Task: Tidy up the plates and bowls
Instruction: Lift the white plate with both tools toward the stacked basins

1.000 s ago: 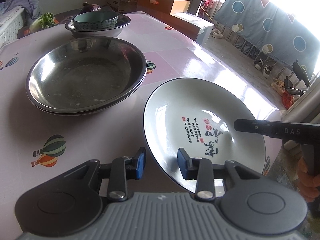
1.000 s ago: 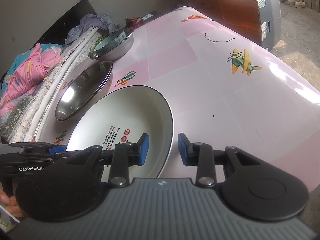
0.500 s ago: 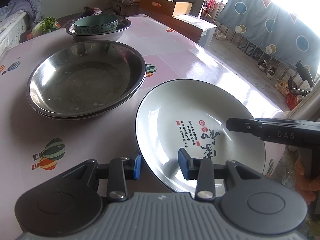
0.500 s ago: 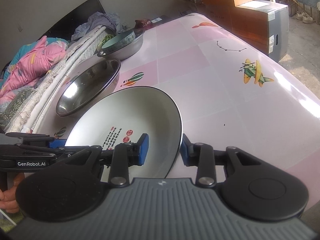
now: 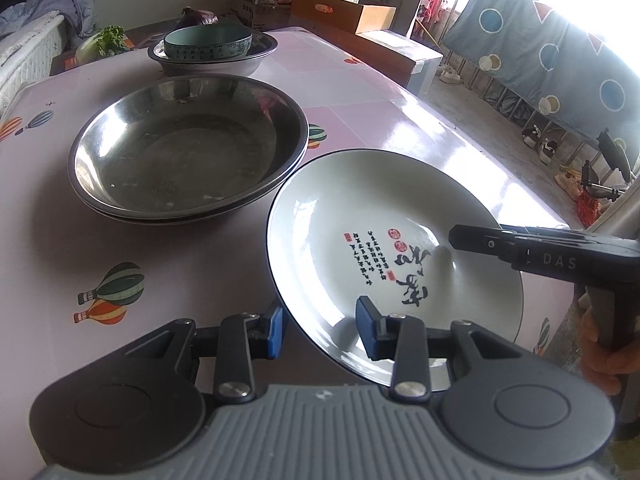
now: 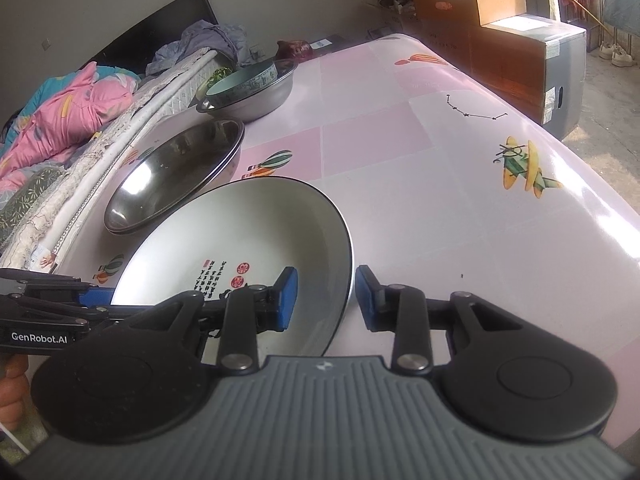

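Two views from hand-held tongs look over a pink counter (image 5: pixel 168 264) printed with balloons. A white plate (image 5: pixel 384 248) with red and black calligraphy fills the lower centre and right of the left wrist view and looks lifted and tilted, its far rim close to the steel plates. The left tongs (image 5: pixel 320 330) at the bottom of that frame straddle the plate's near rim, one blue pad under the edge and one inside the dish, seemingly gripping it. In the right wrist view, the right tongs (image 6: pixel 326 298) at lower centre straddle the opposite rim the same way; the outer pad sits just beside the edge, so contact there is hard to confirm, though both tongs seem to hold the plate between them. Two shallow steel plates (image 5: pixel 188 148), stacked, sit in the left centre of the left wrist view. Beyond them, at upper centre, a teal bowl (image 5: pixel 208 42) sits inside a steel bowl (image 5: pixel 212 62). Judging from this layout, the bowls are already nested and the steel plates stacked, so the task looks mostly done. What is probably left is setting the white plate onto the steel stack and letting go. A bed with pink bedding (image 6: pixel 64 112) fills the upper left of the right wrist view.
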Action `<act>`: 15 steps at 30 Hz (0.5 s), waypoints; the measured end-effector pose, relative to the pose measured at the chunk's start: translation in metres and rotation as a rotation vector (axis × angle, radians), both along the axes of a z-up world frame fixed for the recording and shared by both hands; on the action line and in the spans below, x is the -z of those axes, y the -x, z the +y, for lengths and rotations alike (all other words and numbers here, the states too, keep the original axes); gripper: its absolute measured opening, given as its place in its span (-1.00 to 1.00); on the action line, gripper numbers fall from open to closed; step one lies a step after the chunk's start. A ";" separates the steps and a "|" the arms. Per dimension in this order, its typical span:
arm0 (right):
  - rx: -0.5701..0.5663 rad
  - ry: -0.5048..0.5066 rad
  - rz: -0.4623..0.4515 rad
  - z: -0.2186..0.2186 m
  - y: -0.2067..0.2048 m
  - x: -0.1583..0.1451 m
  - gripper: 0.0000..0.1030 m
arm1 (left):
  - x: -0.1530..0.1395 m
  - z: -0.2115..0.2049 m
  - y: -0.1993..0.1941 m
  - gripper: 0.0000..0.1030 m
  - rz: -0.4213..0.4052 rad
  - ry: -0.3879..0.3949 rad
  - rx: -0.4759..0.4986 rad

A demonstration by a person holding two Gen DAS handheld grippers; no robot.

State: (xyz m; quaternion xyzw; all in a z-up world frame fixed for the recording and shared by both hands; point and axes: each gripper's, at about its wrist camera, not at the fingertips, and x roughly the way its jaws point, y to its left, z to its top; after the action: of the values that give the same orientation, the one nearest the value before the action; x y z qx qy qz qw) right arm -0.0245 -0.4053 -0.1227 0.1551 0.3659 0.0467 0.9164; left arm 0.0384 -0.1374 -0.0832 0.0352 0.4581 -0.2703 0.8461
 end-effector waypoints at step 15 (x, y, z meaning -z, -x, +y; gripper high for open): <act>-0.029 -0.024 -0.024 0.002 0.010 0.003 -0.37 | 0.001 -0.009 -0.007 -0.07 -0.037 -0.023 0.009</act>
State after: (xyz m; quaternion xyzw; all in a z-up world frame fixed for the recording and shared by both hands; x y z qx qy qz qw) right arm -0.0346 -0.4037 -0.1257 0.1602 0.3567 0.0662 0.9180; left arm 0.0452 -0.1463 -0.0844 0.0519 0.4451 -0.2680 0.8529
